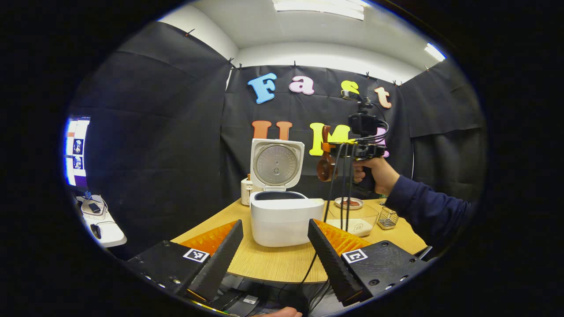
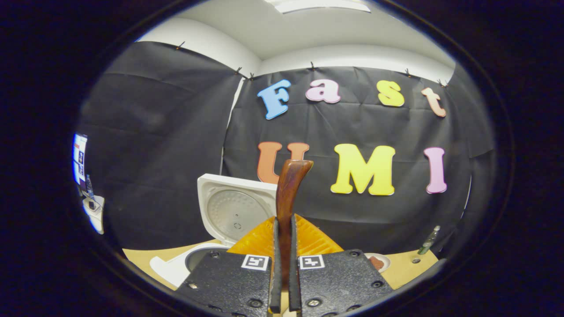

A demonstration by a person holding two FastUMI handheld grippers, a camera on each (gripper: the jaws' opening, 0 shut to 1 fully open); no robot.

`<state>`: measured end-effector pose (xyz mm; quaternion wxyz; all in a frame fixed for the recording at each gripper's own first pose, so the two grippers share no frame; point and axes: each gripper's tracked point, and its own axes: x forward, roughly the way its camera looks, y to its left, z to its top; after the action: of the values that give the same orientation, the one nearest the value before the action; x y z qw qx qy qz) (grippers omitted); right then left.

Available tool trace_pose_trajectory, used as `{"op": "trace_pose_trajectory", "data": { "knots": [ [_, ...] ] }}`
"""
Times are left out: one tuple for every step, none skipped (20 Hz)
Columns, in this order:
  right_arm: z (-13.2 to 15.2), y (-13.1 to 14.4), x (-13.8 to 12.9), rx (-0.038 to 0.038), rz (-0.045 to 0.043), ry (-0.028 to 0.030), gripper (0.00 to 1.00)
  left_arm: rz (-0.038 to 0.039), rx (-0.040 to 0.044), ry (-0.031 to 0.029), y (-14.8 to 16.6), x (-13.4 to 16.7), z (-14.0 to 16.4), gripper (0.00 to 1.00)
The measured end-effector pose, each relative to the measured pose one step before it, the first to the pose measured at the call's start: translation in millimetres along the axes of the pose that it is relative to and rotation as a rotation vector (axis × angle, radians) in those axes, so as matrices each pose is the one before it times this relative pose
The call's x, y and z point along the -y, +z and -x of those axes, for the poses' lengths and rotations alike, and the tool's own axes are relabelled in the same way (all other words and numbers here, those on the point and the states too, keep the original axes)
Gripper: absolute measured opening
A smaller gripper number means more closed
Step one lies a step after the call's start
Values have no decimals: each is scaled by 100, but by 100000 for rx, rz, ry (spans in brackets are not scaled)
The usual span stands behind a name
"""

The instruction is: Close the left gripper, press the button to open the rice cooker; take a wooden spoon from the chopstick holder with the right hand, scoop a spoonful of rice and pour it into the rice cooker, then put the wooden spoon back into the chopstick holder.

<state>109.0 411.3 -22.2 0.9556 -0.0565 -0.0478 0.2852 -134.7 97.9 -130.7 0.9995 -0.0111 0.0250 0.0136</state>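
On the wooden desk [image 1: 269, 259] we see the white rice cooker [image 1: 285, 220] standing with its lid [image 1: 276, 164] raised upright and its dark inner pot exposed. Right of it sits a clear container [image 1: 358, 219] with white rice in its bottom, then a small plate [image 1: 349, 203] and a little wire basket [image 1: 387, 218]. Our left gripper [image 1: 275, 246] hangs before the cooker, fingers spread wide on nothing. A hand [image 1: 374, 172] lifts the right gripper [image 2: 284, 268] above the container, fingers clamped on the wooden spoon [image 2: 288, 193], whose handle rises between them.
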Motion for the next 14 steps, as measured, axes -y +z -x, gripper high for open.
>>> {"op": "trace_pose_trajectory", "data": {
  "knots": [
    [1158,413,1638,813,-1701,-1831,12,-506,264,-18,170,340,-207,94],
    [1154,332,1791,473,-2061,-1948,12,-511,-67,-392,94,408,-130,94],
    [1027,319,1621,329,-2038,-1541,12,-635,-74,-483,83,374,-109,94],
    [974,163,1677,34,-2060,-1791,12,-701,185,-92,243,260,-195,94],
    [795,184,1762,-98,-1983,-2375,12,-381,-24,515,213,103,-191,94],
    [759,73,1708,-512,-1105,-1766,12,-365,-31,319,253,34,-240,94],
    [644,265,1629,77,-684,-1420,12,-507,321,99,425,252,-221,94],
    [834,417,1723,463,-188,-2348,12,-547,563,226,422,205,-231,94],
    [389,268,1999,458,140,-2856,12,-240,602,251,327,141,-121,94],
    [430,147,2081,746,135,-3138,12,46,392,-195,165,357,-244,94],
    [212,-15,1838,672,683,-3084,12,475,-512,-390,-64,385,-267,94],
    [201,-138,1805,478,1302,-2581,10,400,-1078,-703,-298,354,-185,94],
    [402,-391,1628,26,1147,-2675,10,182,-1026,-527,-233,360,-90,94],
    [326,-666,1468,-260,713,-2455,12,-306,-646,245,-163,28,-95,94]
  ]
}}
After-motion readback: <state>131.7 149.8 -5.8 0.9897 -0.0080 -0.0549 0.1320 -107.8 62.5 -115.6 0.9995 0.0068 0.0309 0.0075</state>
